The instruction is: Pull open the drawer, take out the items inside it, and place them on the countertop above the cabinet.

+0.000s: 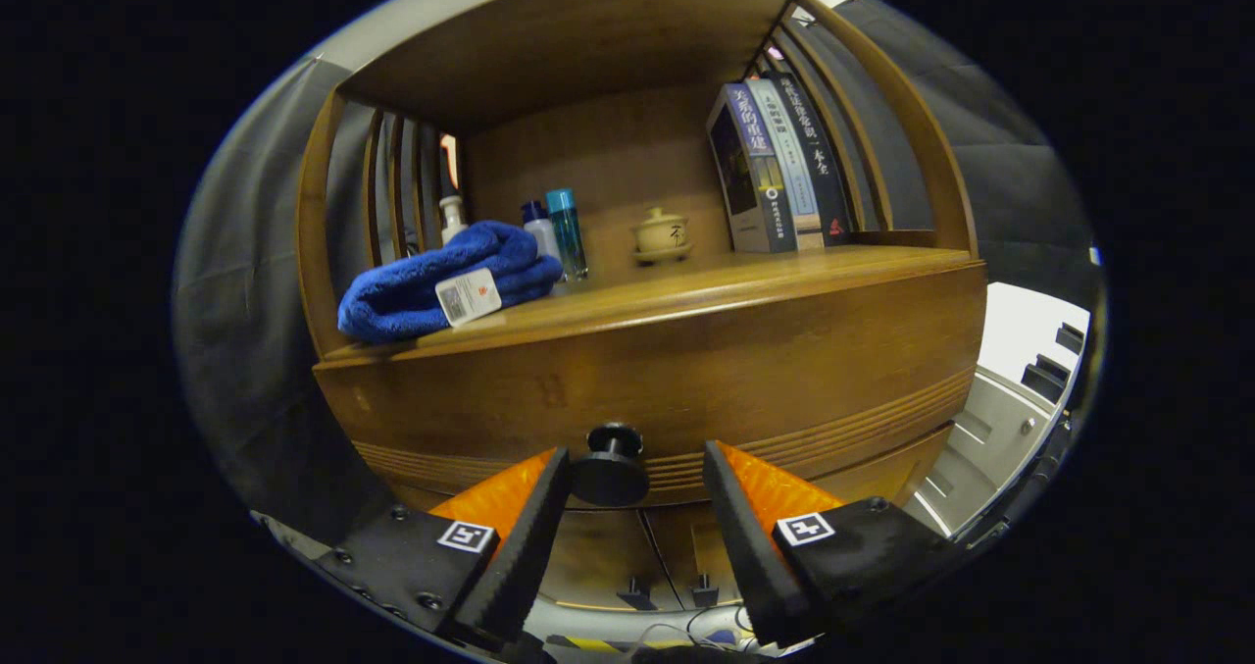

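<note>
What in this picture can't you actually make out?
- Inside of the drawer: hidden behind its closed front, gripper view.
- White bottle: mostly behind the blue towel.
- Knob contact: the open gripper has its left finger near it; touching or not is unclear.

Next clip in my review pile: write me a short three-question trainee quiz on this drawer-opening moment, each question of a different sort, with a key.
1. True or false: the gripper has its fingers clamped on the drawer knob.
2. Multiple choice: what lies at the front left of the countertop? A) a stack of plates B) a folded blue towel C) a laptop
3. Fill in: the books stand ______ of the lidded cup.

Key:
1. False. The fingers are open, with the knob between them; the left one is close to it, the right one apart.
2. B.
3. Right; they lean against the cabinet's slatted side.
</note>
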`<action>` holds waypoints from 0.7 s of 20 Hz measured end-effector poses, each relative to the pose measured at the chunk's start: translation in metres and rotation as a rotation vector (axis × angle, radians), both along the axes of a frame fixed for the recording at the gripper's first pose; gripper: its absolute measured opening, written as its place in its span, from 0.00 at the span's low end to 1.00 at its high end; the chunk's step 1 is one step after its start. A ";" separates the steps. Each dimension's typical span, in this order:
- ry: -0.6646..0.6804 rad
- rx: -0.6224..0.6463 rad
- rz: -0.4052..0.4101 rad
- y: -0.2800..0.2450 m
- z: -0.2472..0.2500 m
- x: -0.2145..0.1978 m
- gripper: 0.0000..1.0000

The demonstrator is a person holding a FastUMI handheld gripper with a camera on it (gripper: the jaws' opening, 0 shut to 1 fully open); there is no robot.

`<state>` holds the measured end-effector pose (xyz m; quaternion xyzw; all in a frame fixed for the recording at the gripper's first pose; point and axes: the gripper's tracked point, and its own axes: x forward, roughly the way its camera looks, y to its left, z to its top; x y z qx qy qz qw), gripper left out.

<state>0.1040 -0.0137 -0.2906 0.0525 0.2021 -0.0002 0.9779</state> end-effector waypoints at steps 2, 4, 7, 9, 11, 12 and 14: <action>0.005 0.001 0.010 0.006 -0.002 0.006 0.73; 0.035 -0.007 0.025 0.011 -0.008 0.010 0.64; 0.037 -0.031 0.044 0.011 -0.007 0.006 0.50; 0.046 -0.012 0.031 0.011 -0.009 0.006 0.44; 0.071 -0.017 0.024 0.012 -0.009 0.006 0.37; 0.080 -0.014 0.025 0.013 -0.008 0.003 0.37; 0.101 -0.021 0.034 0.013 -0.007 -0.008 0.37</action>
